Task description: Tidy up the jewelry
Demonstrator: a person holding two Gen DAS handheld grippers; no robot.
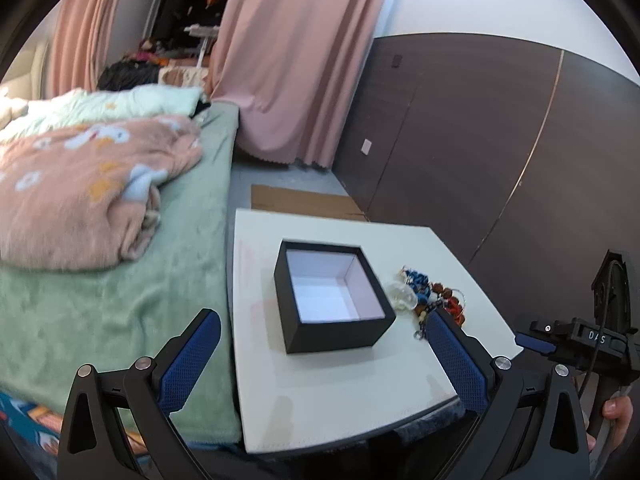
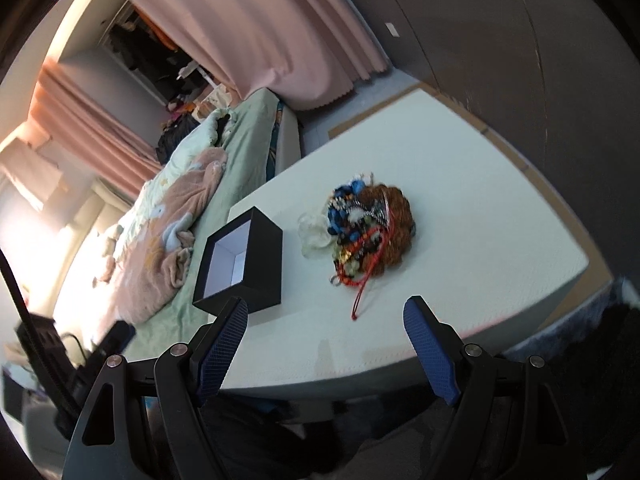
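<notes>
An open black box (image 1: pixel 332 296) with a white, bare inside sits on the white table (image 1: pixel 304 400); the right wrist view shows the box (image 2: pixel 240 264) at left. A tangled heap of bead bracelets and necklaces (image 2: pixel 368 224) in blue, brown, red and clear lies to its right, partly seen as the heap (image 1: pixel 428 296) in the left wrist view. My left gripper (image 1: pixel 322 332) is open, hovering just before the box. My right gripper (image 2: pixel 326 312) is open above the table's near edge, short of the heap's red cord (image 2: pixel 360 300). Nothing is held.
A bed (image 1: pixel 120 300) with a green cover and pink blanket (image 1: pixel 88 192) borders the table's left side. A dark panelled wall (image 1: pixel 500 140) stands behind and right, pink curtains (image 1: pixel 296 60) beyond. The other gripper's body and a hand (image 1: pixel 616 412) show at far right.
</notes>
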